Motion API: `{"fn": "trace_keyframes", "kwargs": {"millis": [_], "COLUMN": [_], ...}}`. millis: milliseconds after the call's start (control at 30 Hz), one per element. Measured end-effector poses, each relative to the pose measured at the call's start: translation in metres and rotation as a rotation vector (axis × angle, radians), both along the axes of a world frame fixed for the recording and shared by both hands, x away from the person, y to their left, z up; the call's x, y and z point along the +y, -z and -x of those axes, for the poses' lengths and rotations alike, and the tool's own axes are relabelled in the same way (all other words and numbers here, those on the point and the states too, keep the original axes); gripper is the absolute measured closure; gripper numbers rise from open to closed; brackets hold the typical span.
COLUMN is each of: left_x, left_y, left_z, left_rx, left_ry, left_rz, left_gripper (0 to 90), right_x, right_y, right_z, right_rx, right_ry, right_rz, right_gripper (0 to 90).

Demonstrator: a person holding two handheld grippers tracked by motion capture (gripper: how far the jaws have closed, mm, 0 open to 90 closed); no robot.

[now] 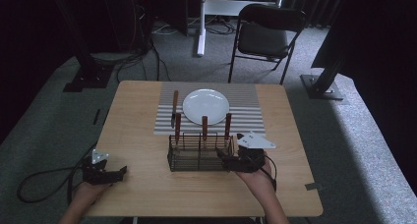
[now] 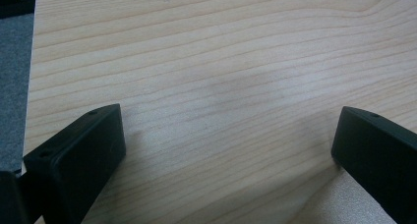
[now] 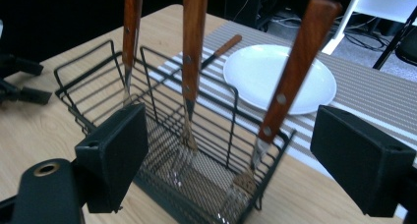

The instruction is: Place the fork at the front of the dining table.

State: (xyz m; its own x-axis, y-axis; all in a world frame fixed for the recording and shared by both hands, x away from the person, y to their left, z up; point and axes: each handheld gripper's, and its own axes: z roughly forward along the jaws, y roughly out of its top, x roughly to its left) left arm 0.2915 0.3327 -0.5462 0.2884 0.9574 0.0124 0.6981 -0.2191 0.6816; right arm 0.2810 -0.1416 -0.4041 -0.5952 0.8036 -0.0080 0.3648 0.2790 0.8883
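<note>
The right hand-held gripper (image 3: 228,160) gapes wide beside the wire caddy (image 1: 199,155) near the desk's (image 1: 142,184) front edge. The left hand-held gripper (image 2: 228,150), wide too, rests at the front-left corner.

place: lab/studio | evidence: black curtains (image 1: 383,32); carpet floor (image 1: 44,116); rig stands (image 1: 322,79); folding chair (image 1: 265,35); floor cables (image 1: 133,57)
</note>
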Motion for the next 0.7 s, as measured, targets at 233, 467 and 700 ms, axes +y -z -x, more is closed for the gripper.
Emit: {"fn": "trace_keyframes", "kwargs": {"millis": [233, 467, 700], "left_x": [0.0, 0.0, 0.0], "left_y": [0.0, 0.0, 0.0], "left_z": [0.0, 0.0, 0.0], "left_rx": [0.0, 0.0, 0.0], "left_ry": [0.0, 0.0, 0.0], "left_rz": [0.0, 0.0, 0.0], "left_gripper": [0.0, 0.0, 0.0], "right_x": [0.023, 0.042, 0.064], "right_y": [-0.001, 0.001, 0.004], "right_z": [-0.008, -0.015, -0.02], "right_rx": [-0.014, -0.001, -0.02], "right_ry": [0.014, 0.048, 0.117], "right_rz": [-0.014, -0.037, -0.016], "right_gripper": [14.9, 14.9, 17.6]}}
